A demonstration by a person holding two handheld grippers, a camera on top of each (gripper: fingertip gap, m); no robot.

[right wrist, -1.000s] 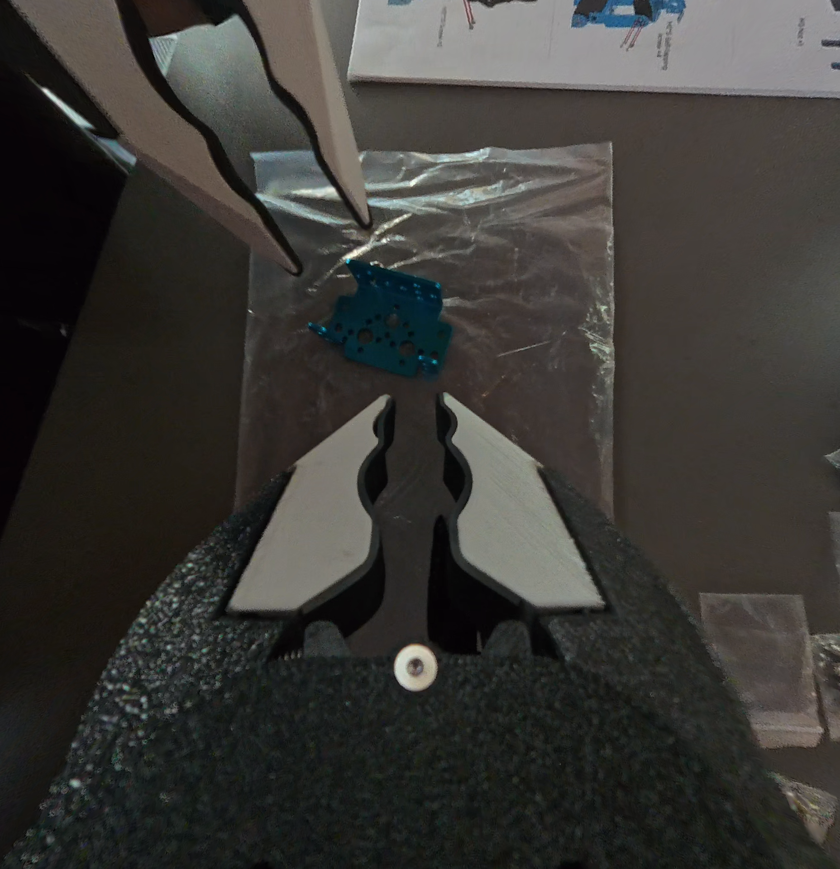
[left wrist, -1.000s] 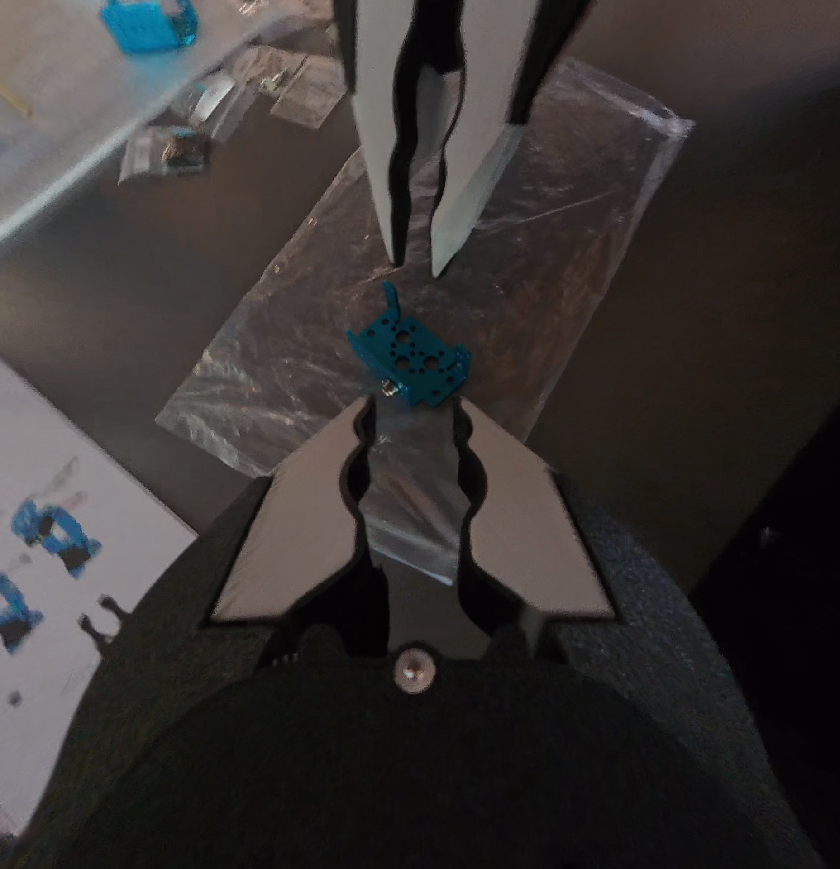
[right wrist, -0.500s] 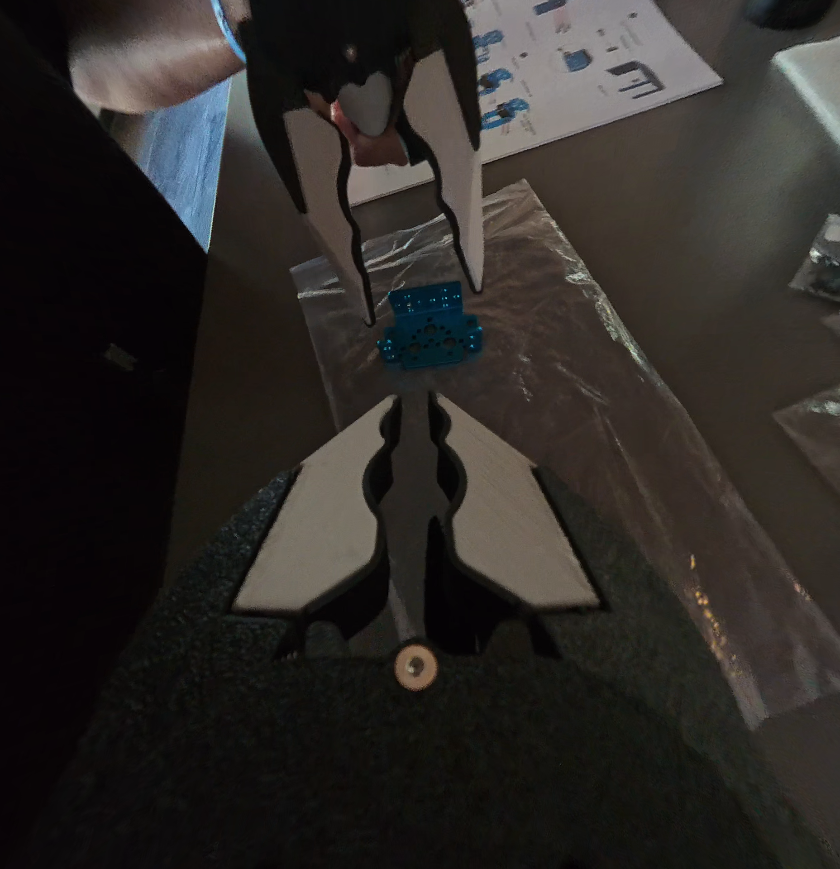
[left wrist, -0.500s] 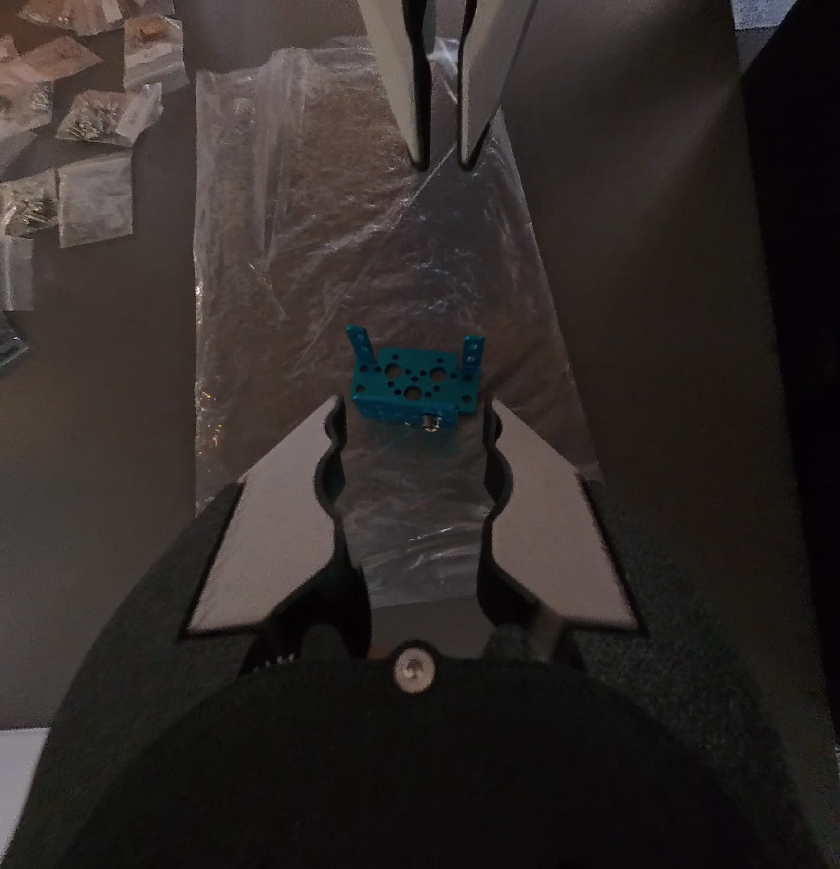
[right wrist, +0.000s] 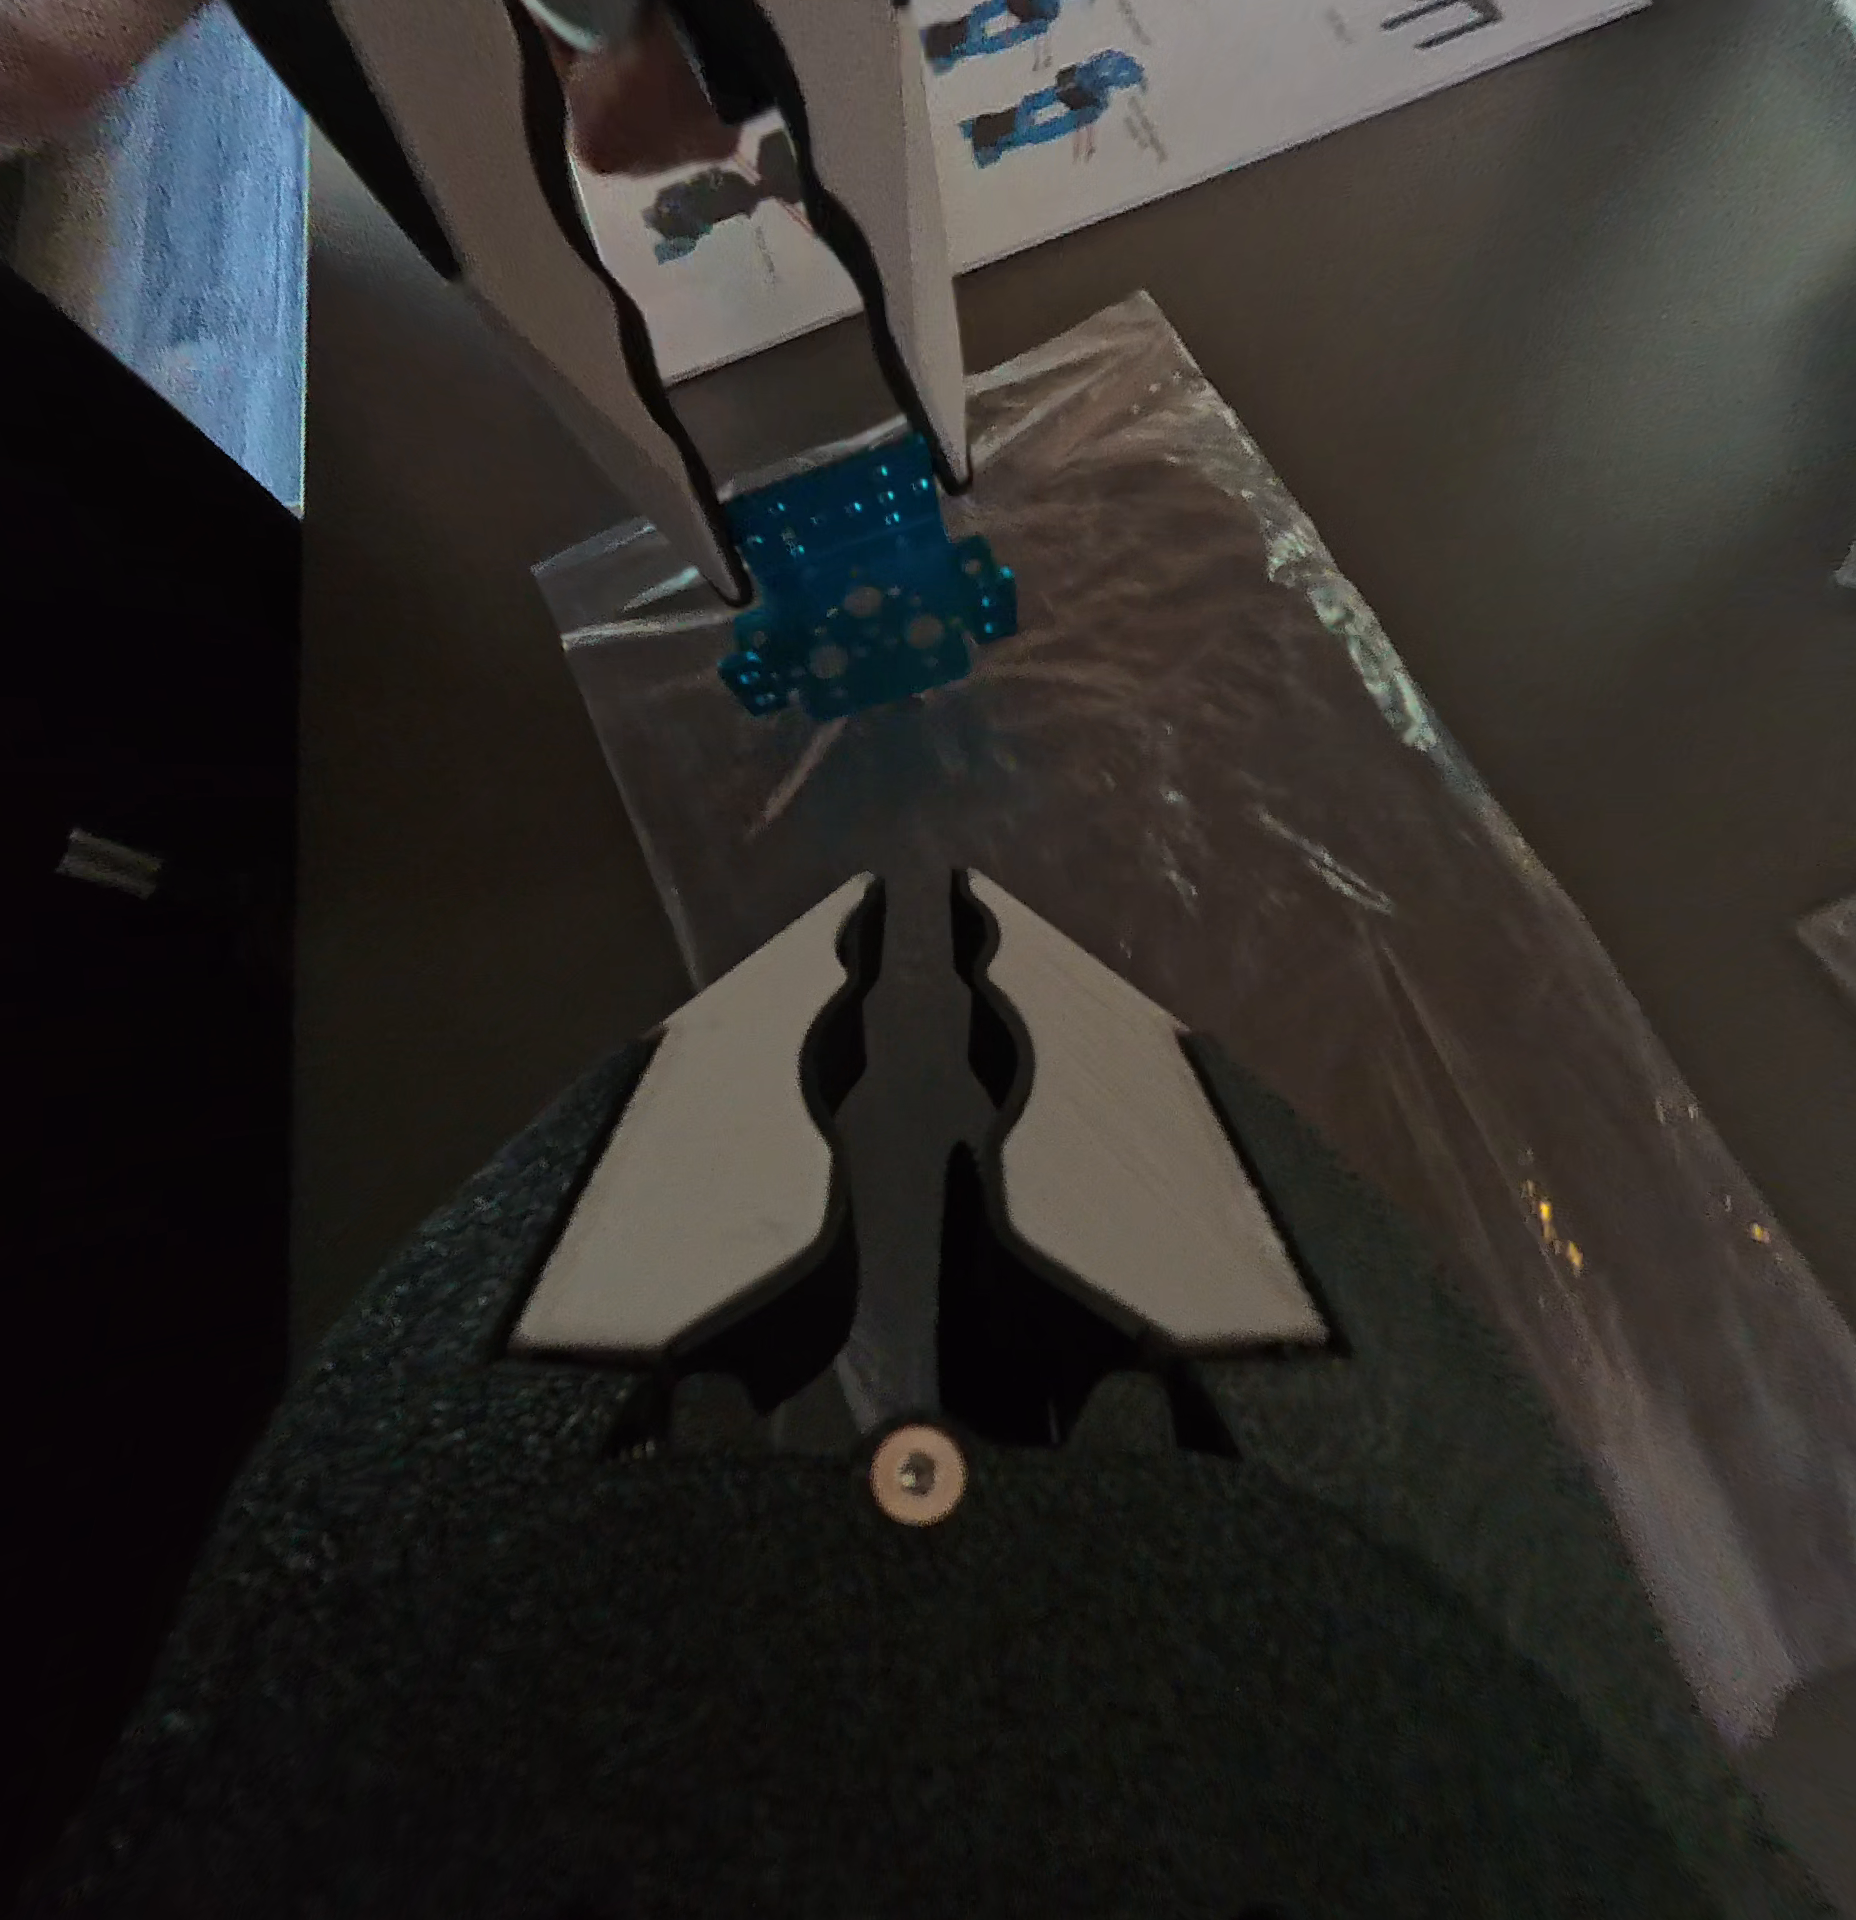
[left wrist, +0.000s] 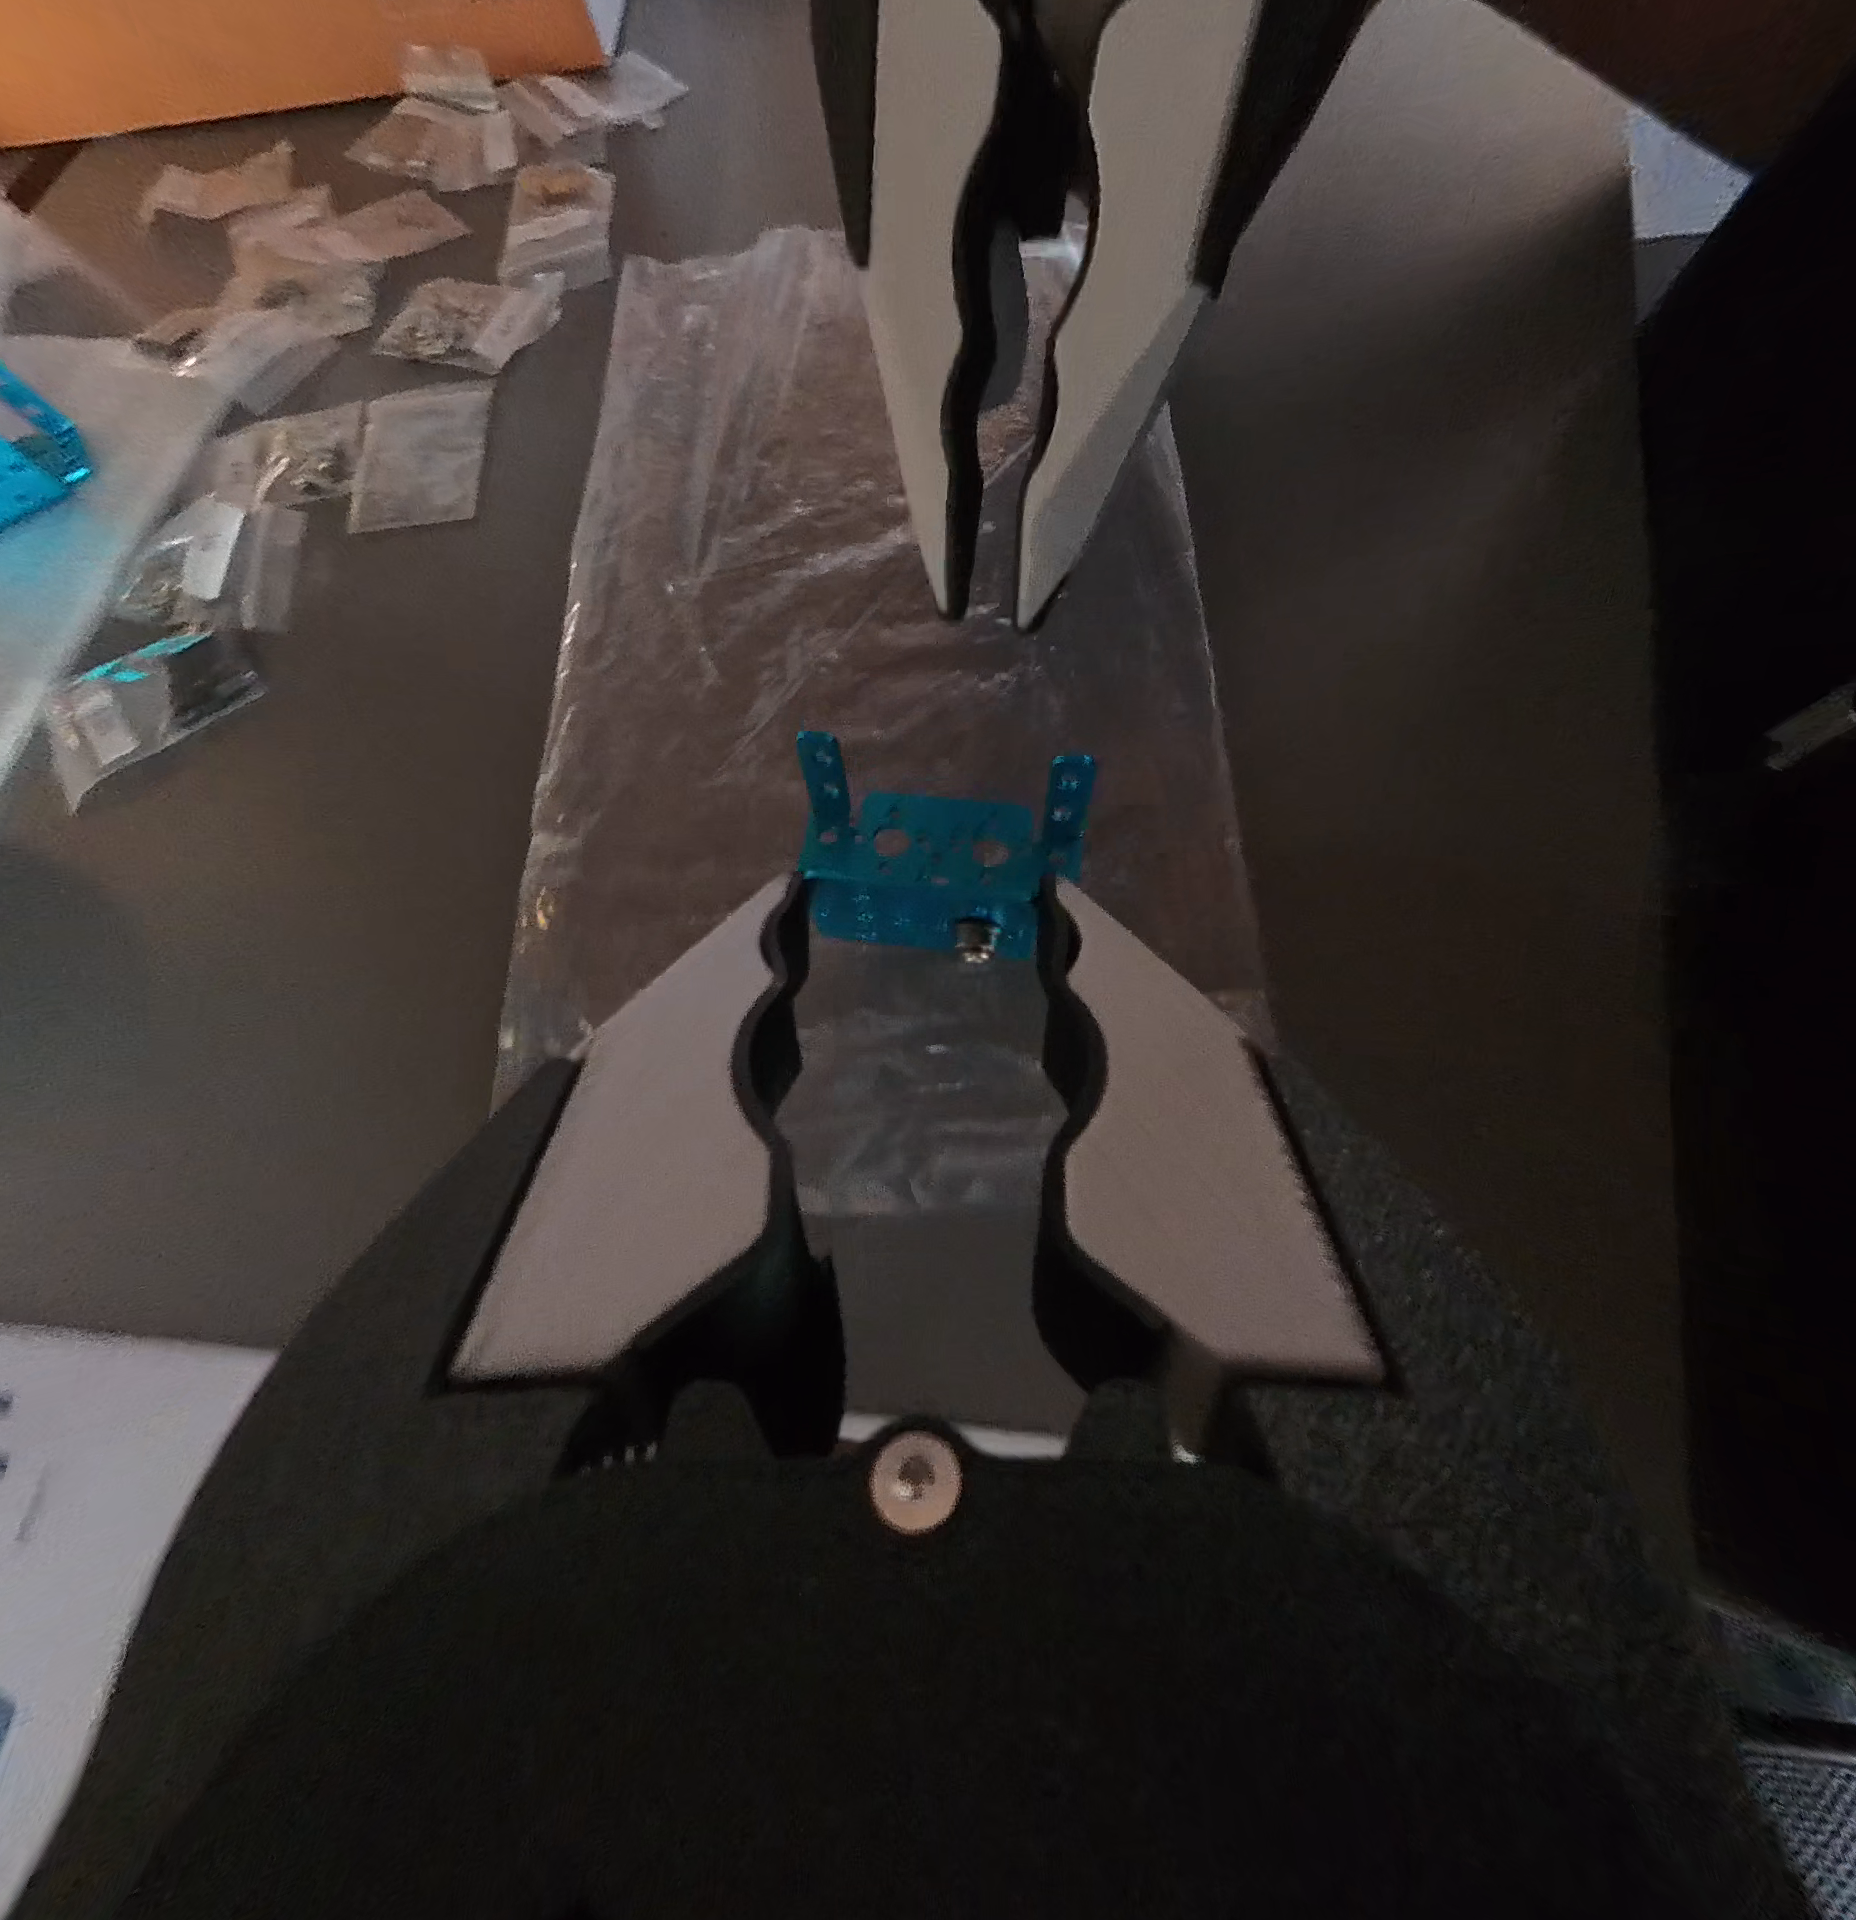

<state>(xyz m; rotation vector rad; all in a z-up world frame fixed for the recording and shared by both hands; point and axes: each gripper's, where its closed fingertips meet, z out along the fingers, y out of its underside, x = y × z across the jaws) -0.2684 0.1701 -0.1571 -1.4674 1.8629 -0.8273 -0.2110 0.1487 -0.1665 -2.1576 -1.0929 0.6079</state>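
- Far left of the left wrist view: small clear parts bags (left wrist: 425,312) scattered on the dark table (left wrist: 228,987), an orange sheet (left wrist: 259,62) behind them, a blue part (left wrist: 20,468) at the edge.
- Lower left corner: white printed sheet (left wrist: 72,1475) with blue pictures.
- Centre: left gripper (left wrist: 929,899) spread wide, fingertips flanking the near flange of the blue metal bracket (left wrist: 934,862); contact impossible to tell.
- Bracket resting on a flat clear plastic bag (left wrist: 778,499), two perforated tabs upright, a small screw on the near flange.
- Beyond the bracket: right gripper (left wrist: 991,618) pointing down over the bag, fingertips nearly together with a narrow gap, holding nothing, apart from the bracket.
- Right wrist view: left gripper's white fingers (right wrist: 685,499) straddling the bracket (right wrist: 862,592).
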